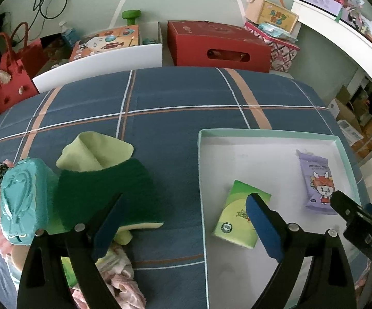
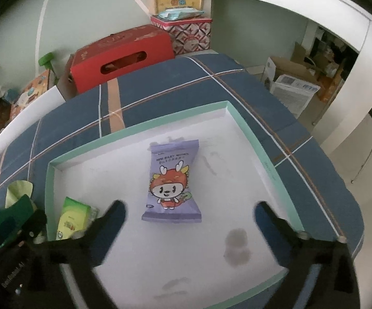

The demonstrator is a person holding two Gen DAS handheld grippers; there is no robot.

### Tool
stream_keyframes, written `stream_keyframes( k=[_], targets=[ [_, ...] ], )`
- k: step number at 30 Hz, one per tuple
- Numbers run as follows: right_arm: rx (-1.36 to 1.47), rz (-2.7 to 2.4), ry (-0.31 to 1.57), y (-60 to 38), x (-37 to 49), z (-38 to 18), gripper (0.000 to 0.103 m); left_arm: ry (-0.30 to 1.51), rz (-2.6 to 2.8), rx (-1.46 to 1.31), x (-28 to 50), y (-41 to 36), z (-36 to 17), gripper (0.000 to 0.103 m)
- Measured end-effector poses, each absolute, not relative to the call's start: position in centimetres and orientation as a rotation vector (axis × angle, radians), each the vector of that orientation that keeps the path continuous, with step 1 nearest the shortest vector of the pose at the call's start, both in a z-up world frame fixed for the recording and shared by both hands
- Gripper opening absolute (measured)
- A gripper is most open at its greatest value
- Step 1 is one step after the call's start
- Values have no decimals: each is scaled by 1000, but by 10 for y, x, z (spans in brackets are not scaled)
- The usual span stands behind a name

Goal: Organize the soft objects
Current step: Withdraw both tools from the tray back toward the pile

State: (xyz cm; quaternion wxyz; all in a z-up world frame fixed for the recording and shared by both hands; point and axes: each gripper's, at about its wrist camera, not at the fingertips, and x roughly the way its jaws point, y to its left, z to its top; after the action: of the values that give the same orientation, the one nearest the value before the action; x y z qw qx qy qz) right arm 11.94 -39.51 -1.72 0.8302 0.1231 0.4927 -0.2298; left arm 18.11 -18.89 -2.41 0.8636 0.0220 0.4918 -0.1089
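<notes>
A shallow white tray with a mint rim [image 1: 202, 180] [image 2: 263, 152] lies on the blue plaid bedcover. In it are a purple wipes pack with a cartoon dragon [image 1: 317, 182] [image 2: 173, 177] and a green tissue pack [image 1: 237, 213] [image 2: 71, 219]. My right gripper [image 2: 191, 219] hangs open just above the purple pack's near end, with nothing between its pads. My left gripper [image 1: 186, 221] is open, straddling the tray's left rim; one finger [image 1: 260, 221] is over the green pack. Left of the tray lie a dark and light green cloth [image 1: 103, 190], a teal pack [image 1: 21, 200] and pink cloths [image 1: 119, 283].
Beyond the bed's far edge stand a red box [image 1: 217, 46], a patterned box stack [image 1: 276, 31], a red bag [image 1: 8, 77] and a white board [image 1: 98, 64]. A white desk [image 2: 340, 13] with cardboard boxes [image 2: 294, 87] under it is to the right.
</notes>
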Motion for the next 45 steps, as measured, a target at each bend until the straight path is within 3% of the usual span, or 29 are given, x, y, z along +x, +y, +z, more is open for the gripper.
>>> stream_keyframes(
  k=[22, 45],
  targets=[
    [254, -299, 946, -343, 98, 19, 103, 962, -232, 52, 133, -139, 23, 94],
    [114, 89, 1029, -220, 97, 1, 103, 1050, -13, -173, 92, 10, 0, 94]
  ],
)
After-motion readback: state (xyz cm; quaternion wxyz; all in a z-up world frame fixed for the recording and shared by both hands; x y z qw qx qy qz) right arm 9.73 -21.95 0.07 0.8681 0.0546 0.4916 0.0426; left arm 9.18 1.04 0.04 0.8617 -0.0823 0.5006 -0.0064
